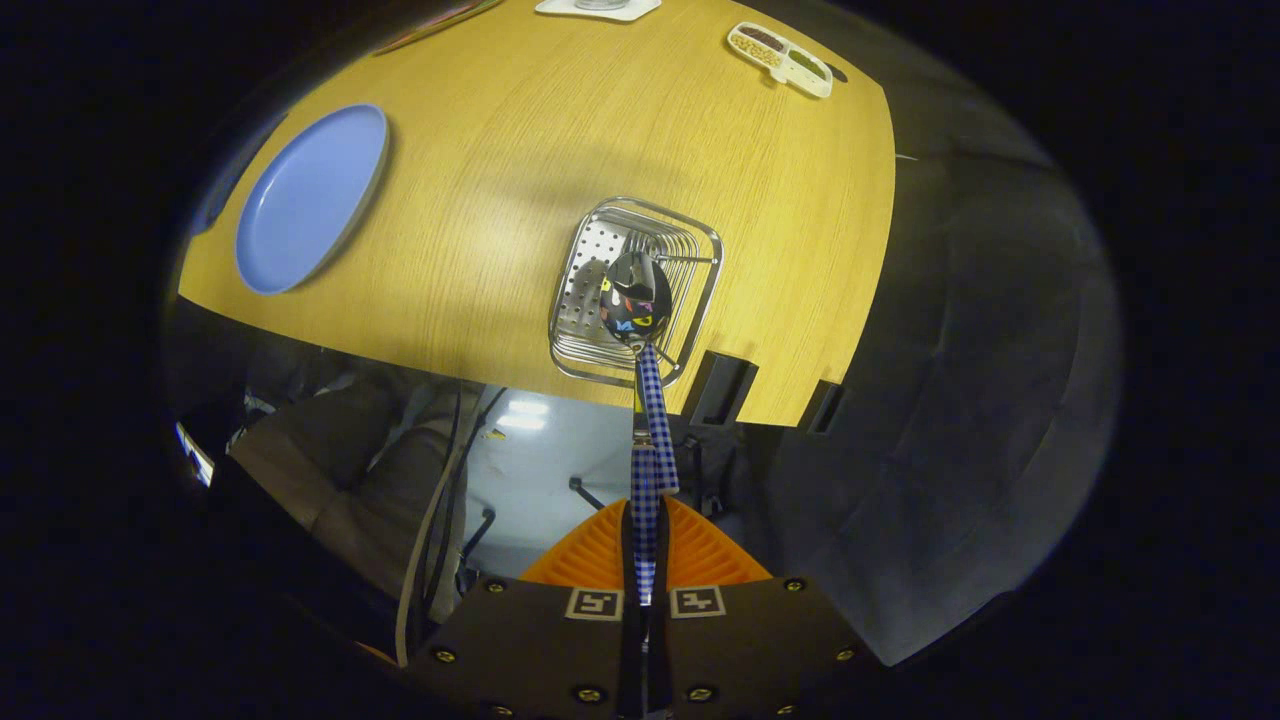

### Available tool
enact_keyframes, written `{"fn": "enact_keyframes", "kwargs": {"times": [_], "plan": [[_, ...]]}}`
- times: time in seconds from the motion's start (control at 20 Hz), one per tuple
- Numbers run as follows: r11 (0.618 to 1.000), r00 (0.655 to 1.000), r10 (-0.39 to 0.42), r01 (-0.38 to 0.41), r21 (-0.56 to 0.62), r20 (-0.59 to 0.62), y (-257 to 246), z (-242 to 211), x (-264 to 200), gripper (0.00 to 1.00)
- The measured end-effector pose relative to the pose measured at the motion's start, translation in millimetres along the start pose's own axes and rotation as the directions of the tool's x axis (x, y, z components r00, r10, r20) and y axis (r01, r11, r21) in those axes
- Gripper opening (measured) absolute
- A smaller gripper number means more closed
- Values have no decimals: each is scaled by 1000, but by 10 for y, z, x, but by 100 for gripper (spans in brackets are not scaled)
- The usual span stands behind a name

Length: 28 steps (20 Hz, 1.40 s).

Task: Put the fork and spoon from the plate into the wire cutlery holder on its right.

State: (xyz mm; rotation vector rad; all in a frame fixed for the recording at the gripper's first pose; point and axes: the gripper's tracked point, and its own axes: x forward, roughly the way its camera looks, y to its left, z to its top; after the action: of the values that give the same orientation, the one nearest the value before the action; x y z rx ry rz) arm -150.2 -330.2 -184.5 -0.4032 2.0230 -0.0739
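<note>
Wood-grain desk [520, 150] spreads out beyond my fingers, seen from high above, with dark booth cloth [980, 350] hanging past its right edge and a pale floor [545, 470] showing below its near edge.

My gripper [645, 545] is clenched on the spoon [642, 400]: both fingers press against its blue-and-white checked handle, which runs straight up the narrow gap between them. The spoon's shiny bowl stands at the far end, beyond my fingertips, and it sits directly over the wire cutlery holder [690, 300]. Whether the bowl is touching the holder's wires or hanging just above them, I cannot tell.

That holder stands near the desk's near edge, towards its right side. It is a rounded rectangular basket of bright metal wire with a perforated plate on its left side. I cannot make out the fork from here.

At the desk's left edge lies the blue plate [310, 200], well apart from the holder, its face bare.

Close to the far right corner of the desk rests a small white divided dish [781, 58] with brownish and greenish contents in its compartments. At the far edge, a white flat item [597, 9] is partly cut off, and I cannot say what it is.

Two dark brackets [720, 388] grip the near edge of the desk just right of the holder.
</note>
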Motion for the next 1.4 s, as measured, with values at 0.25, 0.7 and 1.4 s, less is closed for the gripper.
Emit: {"fn": "enact_keyframes", "kwargs": {"times": [0.25, 0.7, 1.4], "plan": [[996, 999, -31, 28, -81, -39, -35, 167, -50, 3], [994, 999, -43, 41, -100, -24, -93, 333, -78, 13], [1000, 956, -14, 5, 30, 293, -31, 359, -581, 97]]}}
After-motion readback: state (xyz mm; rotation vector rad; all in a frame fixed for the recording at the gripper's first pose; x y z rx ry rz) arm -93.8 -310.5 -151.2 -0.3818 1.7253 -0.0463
